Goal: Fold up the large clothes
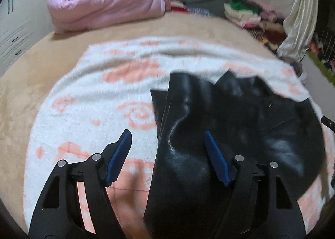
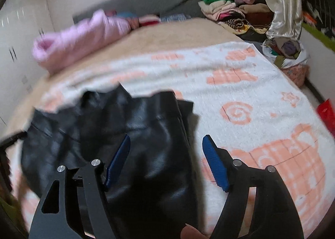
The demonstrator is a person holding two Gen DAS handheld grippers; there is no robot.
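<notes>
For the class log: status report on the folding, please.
Left gripper open, right gripper open. Black garment on patterned blanket, unheld. Nothing in the way.

One black leather garment (image 1: pixel 219 126) is seen on one white-and-peach blanket (image 1: pixel 100 100). One pink quilt (image 1: pixel 100 6) is rolled at the bed's far edge. Two grippers are counted.

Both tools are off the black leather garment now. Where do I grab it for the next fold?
Probably the far edge of the black leather garment, at its two outer corners, coming from above with one pad slid under. That edge lies jagged and slightly lifted off the white and peach blanket; the near part looks thick and bunched.
</notes>
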